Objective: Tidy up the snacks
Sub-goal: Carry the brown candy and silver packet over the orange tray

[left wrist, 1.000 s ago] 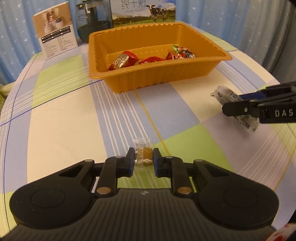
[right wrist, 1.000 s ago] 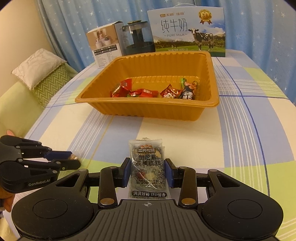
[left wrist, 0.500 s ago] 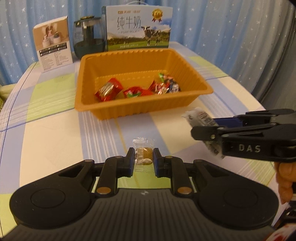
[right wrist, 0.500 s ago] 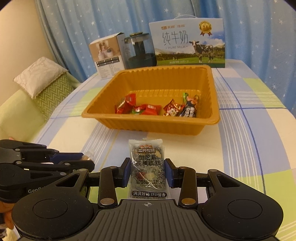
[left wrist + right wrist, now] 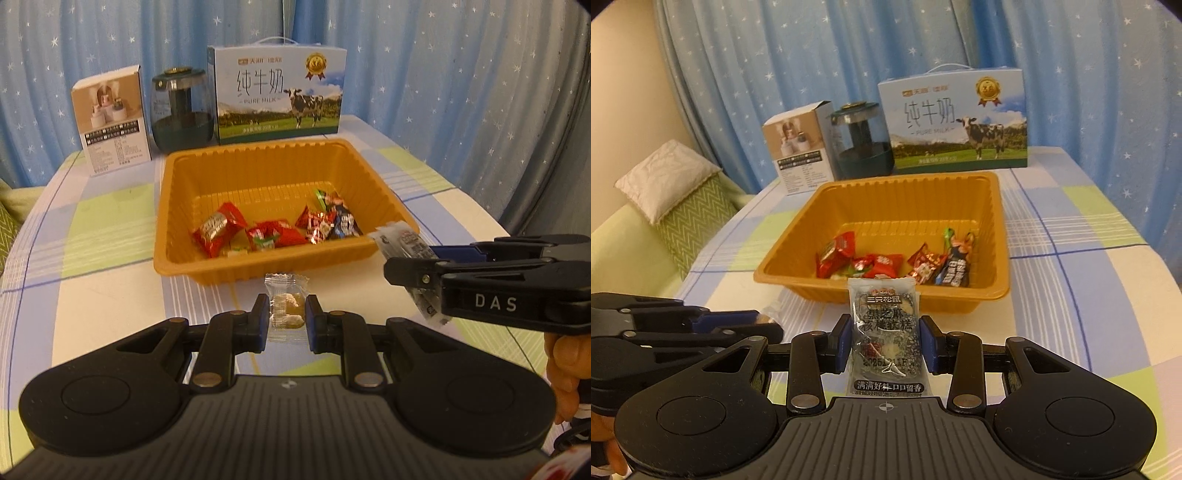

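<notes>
So both hands are loaded up here. The left gripper has its fingers pinched in on a small clear-wrapped candy, brownish lump inside, held upright above the tablecloth just short of the near wall of the orange tray. The right gripper is clamped on a bigger clear packet with black Chinese print, the sesame walnut cake packet, also standing upright between the blue pads, its top edge overlapping the tray's near rim in the right wrist view. From the left wrist camera the packet sticks out of the right gripper near the tray's near right corner.

Inside the tray, all bunched along the near wall: a red wrapped snack on the left, another red candy in the middle, and a red foil one beside a dark blue packet on the right.

Along the table's far edge, behind the tray: a white product box, a dark green humidifier-looking jar, and a milk carton case with a cow on it. Blue star curtains behind. A green sofa with a cushion sits off the table's left side.
</notes>
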A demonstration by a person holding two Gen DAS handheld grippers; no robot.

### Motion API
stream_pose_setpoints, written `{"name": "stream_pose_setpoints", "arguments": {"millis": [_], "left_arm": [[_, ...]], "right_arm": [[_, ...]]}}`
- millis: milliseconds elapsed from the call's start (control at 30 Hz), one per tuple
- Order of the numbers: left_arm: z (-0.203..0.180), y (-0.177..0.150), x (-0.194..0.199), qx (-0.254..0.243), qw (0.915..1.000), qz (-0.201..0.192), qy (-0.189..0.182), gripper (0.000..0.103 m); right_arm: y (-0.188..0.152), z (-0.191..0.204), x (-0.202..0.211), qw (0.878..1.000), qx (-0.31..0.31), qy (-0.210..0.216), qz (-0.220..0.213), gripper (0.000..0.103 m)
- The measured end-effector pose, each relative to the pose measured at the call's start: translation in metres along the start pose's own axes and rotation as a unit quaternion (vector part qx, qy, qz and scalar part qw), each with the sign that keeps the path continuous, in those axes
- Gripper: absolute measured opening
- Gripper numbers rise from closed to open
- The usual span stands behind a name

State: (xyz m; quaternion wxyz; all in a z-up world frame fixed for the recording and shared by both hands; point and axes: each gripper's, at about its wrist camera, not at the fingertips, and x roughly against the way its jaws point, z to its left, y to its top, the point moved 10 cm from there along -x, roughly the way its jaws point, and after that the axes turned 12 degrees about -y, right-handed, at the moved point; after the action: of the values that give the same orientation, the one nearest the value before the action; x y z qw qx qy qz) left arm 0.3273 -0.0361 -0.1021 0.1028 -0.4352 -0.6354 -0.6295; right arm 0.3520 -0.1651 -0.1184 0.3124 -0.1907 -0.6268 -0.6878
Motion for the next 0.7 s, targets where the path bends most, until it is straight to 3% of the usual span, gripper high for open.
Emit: {"name": "stream_pose_setpoints", "arguments": {"millis": [700], "left_arm": [[0.028, 0.046, -0.008, 0.03, 0.9989, -0.033, 0.016, 0.018]], "right_arm": [[0.037, -0.004, -0.017, 0.999, 0.02, -0.037, -0.022, 0.039]]}}
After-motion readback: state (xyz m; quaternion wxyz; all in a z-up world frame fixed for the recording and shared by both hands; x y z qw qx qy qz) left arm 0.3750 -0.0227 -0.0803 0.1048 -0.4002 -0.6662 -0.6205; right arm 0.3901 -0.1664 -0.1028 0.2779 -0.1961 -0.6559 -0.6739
